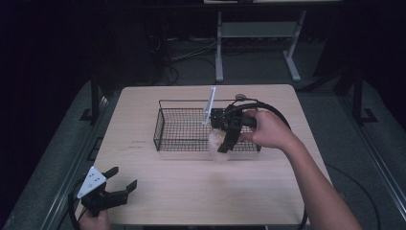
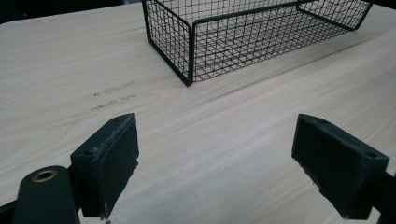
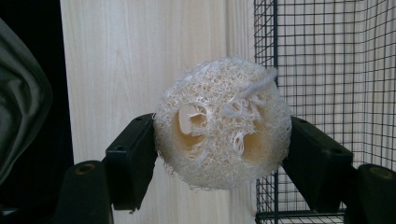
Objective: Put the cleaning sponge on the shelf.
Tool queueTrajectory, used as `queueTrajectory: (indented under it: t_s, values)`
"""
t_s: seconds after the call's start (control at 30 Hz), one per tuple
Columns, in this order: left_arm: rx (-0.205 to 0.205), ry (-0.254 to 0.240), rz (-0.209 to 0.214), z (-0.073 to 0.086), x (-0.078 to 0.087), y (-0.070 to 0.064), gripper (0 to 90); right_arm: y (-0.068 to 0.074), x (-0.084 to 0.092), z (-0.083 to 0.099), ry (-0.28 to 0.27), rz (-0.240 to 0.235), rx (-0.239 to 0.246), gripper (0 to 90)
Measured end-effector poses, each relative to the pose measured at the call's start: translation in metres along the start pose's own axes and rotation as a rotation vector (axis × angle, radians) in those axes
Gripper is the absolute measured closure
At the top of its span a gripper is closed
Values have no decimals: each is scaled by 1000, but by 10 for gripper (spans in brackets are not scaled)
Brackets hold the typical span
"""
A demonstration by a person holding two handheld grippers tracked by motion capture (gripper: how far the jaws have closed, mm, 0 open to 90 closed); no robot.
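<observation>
In the right gripper view the right gripper [image 3: 224, 154] pinches one pale loofah sponge [image 3: 222, 123] by its sides, its holes and fibres plain, whereas the high view gives only a whitish blur, seemingly at the front wall of the single wire basket [image 1: 165, 128]. The left gripper [image 2: 215, 163] rests by the table's [image 1: 191, 187] near left corner, jaws spread on nothing.

The wire basket [image 1: 191, 125] sits mid-table [image 1: 201, 191]; the loofah [image 1: 216, 142] hangs at its near right edge.
</observation>
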State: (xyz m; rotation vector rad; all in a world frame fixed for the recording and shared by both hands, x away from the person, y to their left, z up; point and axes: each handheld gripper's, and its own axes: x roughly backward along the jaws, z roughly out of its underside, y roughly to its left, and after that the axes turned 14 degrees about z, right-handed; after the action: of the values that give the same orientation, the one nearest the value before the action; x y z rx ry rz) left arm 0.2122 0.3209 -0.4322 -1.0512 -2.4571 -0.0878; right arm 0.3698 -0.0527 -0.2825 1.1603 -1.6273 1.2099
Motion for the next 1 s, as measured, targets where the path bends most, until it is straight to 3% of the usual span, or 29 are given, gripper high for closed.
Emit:
queueTrajectory:
  t_s: [0.6,1.0]
  values:
    - [-1,-2,1,0,1,0,139,-24,7,-6,-10,26,-36,290]
    - [2,-2,4,0,0,1,139,-48,-7,-7,22,31,-101,290]
